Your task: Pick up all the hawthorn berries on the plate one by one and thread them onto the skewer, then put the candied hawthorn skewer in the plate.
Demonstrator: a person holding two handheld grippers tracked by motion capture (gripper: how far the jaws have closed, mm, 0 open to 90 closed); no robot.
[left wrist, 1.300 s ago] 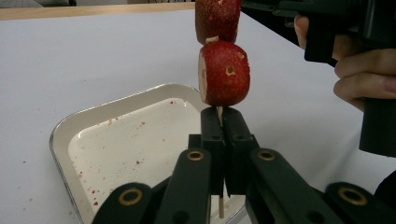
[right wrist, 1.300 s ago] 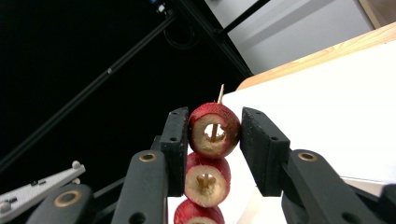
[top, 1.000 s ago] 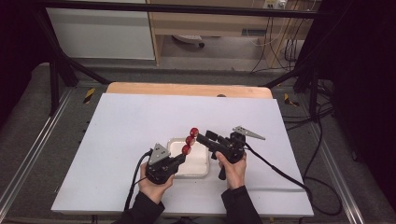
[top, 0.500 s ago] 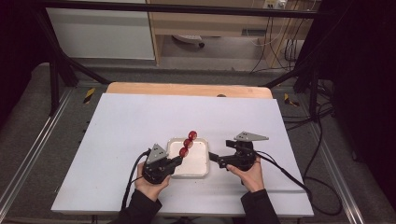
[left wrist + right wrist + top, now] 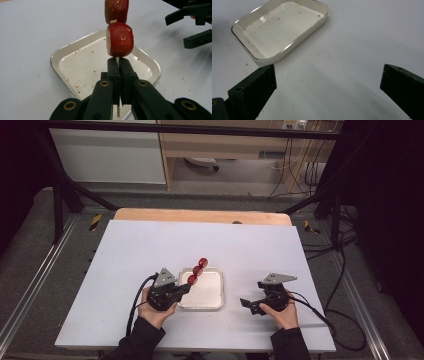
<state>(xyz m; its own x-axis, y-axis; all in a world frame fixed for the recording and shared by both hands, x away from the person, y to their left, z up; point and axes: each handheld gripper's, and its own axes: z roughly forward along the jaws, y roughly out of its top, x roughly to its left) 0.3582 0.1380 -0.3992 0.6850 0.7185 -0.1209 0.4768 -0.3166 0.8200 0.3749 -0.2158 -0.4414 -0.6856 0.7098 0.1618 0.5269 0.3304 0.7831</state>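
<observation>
A wooden skewer (image 5: pixel 117 61) carries red fruit pieces (image 5: pixel 119 40), three of them in the high view (image 5: pixel 198 270). My left gripper (image 5: pixel 117 62) is shut on the skewer's bare lower end and holds it slanted over a small white metal tray (image 5: pixel 57 53). In the high view the left gripper (image 5: pixel 185 288) sits at the tray's (image 5: pixel 207 295) left edge. My right gripper (image 5: pixel 248 306) rests low to the right of the tray, jaws wide open with nothing between them. From the right gripper (image 5: pixel 327 85) the tray (image 5: pixel 287 50) lies ahead and to the left, holding only red crumbs.
The white tabletop (image 5: pixel 130 255) carries scattered red crumbs around the tray. A wooden strip (image 5: pixel 200 216) runs along the far edge. Cables trail from both grippers toward the front edge. The right gripper (image 5: pixel 192 27) shows at the left gripper view's top right.
My right gripper has drawn back from the skewer, moving right and toward the person, down near the table. The left gripper still holds the skewer over the tray.
</observation>
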